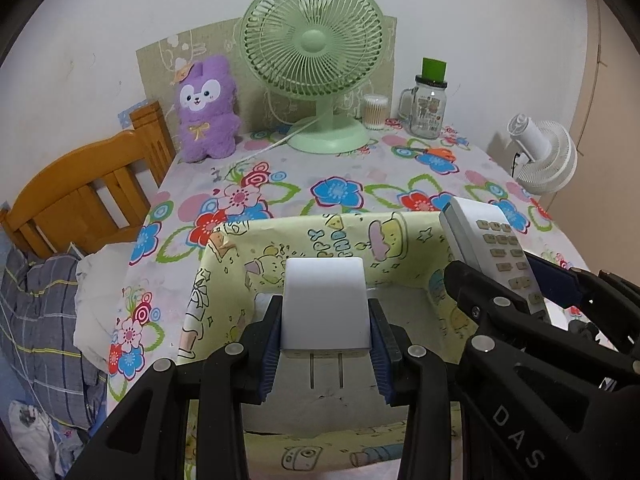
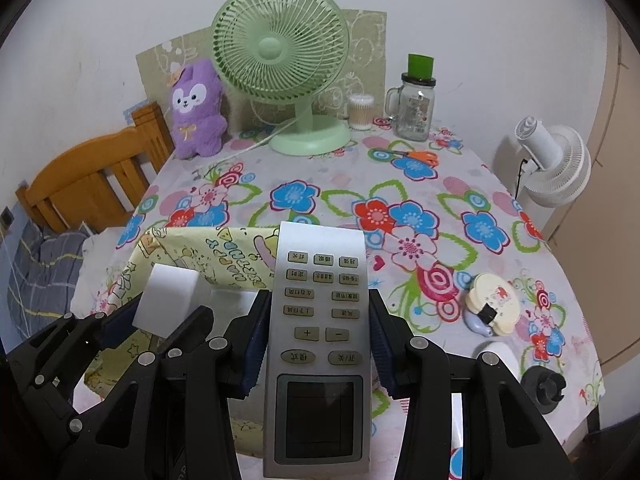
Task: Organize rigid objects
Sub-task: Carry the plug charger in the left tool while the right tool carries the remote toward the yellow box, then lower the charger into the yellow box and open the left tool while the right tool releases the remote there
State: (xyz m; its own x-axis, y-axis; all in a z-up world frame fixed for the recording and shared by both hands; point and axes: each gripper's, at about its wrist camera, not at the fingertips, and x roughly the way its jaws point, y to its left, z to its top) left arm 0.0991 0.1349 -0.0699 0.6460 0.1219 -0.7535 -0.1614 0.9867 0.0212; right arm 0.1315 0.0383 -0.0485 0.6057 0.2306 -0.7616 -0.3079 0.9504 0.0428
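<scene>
Chargers first: the left hand-held gripper (image 1: 325, 334) pinches a white plug adapter (image 1: 324, 308) between its blue pads, the two metal prongs pointing back toward the camera. The adapter hangs over the open yellow cartoon-print box (image 1: 384, 240), inside its walls as seen from the left wrist, above the box floor; whether it touches the floor cannot be told.

The right hand-held gripper (image 2: 318, 338) is clamped on the sides of a grey remote control (image 2: 318, 344), gripping it about mid-length, with the buttons facing up and the dark display end nearest the camera. The remote's far end reaches over the right part of the box, just beside the adapter.

The box sits on the near edge of the flowered tabletop (image 2: 340, 196). Right of the box on the tabletop lie a cream round case with a purple part (image 2: 494, 304) and, nearer the edge, a black round piece (image 2: 546, 390).

Well behind the box, along the wall, stand a purple plush rabbit (image 1: 208, 112), a green desk fan (image 1: 316, 60), a tub of cotton swabs (image 1: 375, 111) and a glass jar with a green lid (image 1: 429, 100). Orange-handled scissors (image 2: 420, 156) lie in front of the jar. A white fan (image 2: 556, 164) stands beyond the tabletop, right of the box.
</scene>
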